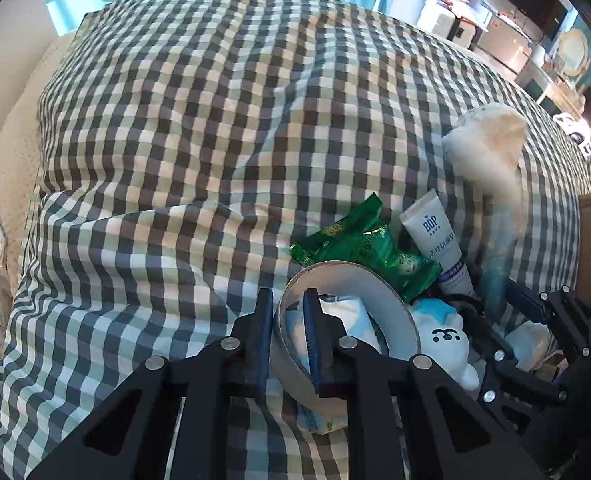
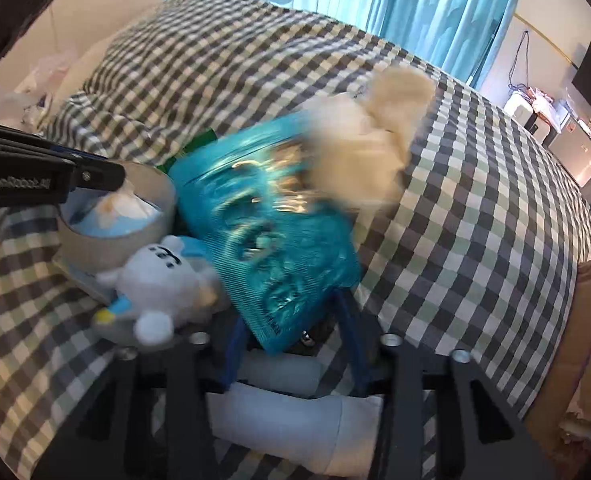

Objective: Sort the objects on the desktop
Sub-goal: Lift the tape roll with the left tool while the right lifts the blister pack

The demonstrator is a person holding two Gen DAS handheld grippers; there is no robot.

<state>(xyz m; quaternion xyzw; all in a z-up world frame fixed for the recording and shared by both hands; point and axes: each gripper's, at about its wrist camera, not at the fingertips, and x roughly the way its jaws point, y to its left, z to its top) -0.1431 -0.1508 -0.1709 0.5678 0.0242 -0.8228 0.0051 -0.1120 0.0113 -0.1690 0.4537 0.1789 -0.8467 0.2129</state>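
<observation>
Left gripper (image 1: 289, 332) had clamped onto the tape roll's (image 1: 379, 292) wall; right gripper (image 2: 291, 332) pinched the blurry blue snack bag (image 2: 267, 232).

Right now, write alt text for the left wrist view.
The left claw pinches the wall of a tape roll lying on a checked cloth. Behind it lie a green packet, a white tube and a white plush toy.

On the checked bed: 1 tape roll (image 1: 347, 308), 1 green packet (image 1: 359, 248), 1 white tube (image 1: 435, 244), 1 blue bag (image 2: 271, 240), 1 small white plush (image 2: 163, 280), 1 cream fluffy item (image 2: 371, 148), blurred.
</observation>
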